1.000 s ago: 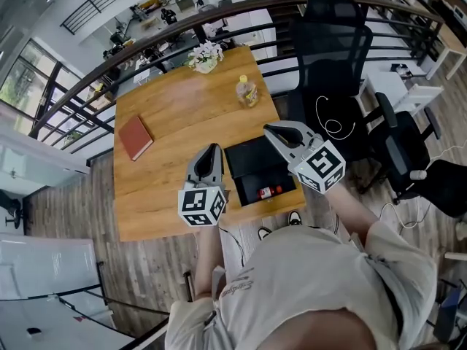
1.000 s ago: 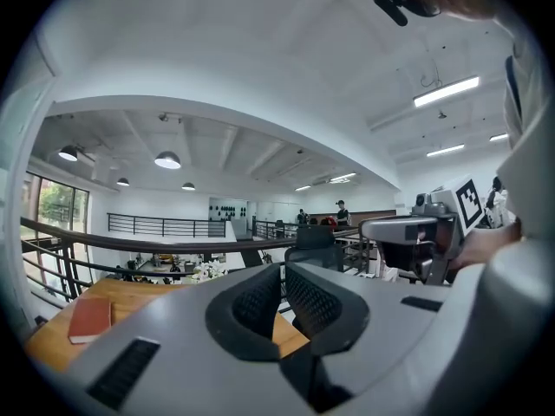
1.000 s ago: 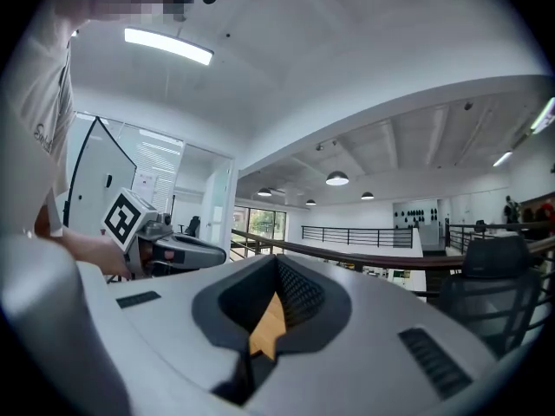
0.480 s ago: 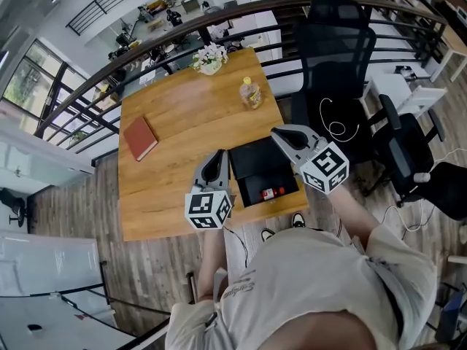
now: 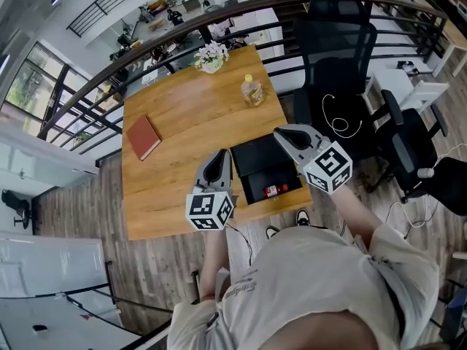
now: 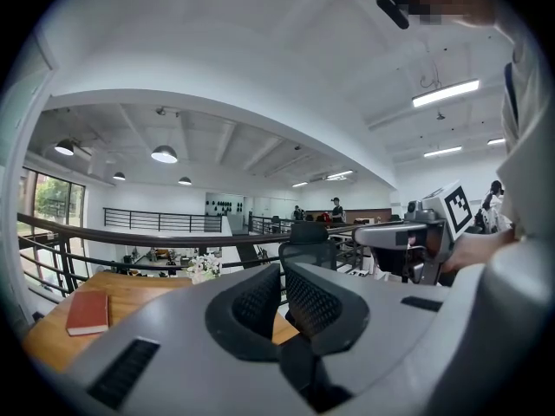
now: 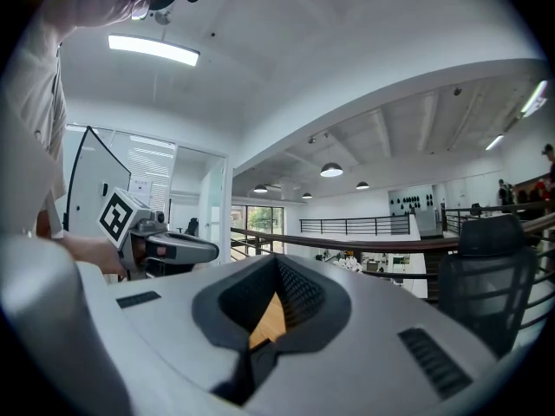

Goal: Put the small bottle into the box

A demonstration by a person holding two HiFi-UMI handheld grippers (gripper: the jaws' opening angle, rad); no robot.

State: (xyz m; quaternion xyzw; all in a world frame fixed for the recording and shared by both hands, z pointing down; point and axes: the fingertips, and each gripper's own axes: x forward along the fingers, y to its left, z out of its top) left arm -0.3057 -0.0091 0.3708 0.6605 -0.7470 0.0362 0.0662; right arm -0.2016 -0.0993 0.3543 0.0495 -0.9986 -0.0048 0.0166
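The small bottle (image 5: pixel 275 190), with a red label, lies on its side inside the open black box (image 5: pixel 257 157) at the table's near right corner. My left gripper (image 5: pixel 217 154) hovers just left of the box, jaws shut and empty, as the left gripper view (image 6: pixel 283 271) confirms. My right gripper (image 5: pixel 279 131) is raised over the box's far right corner, also shut with nothing held; a sliver of wooden table shows below its closed tips (image 7: pixel 277 263). Both grippers point away from me, level with the room.
On the wooden table (image 5: pixel 182 115) are a red book (image 5: pixel 143 137) at left, a yellow-capped bottle (image 5: pixel 252 91) at the far right and a flower pot (image 5: pixel 211 55) at the far edge. A black office chair (image 5: pixel 332 42) stands right of the table, a railing behind.
Only the head camera has shifted a little; both grippers stay shut and in place beside the box, and the bottle lies still inside.
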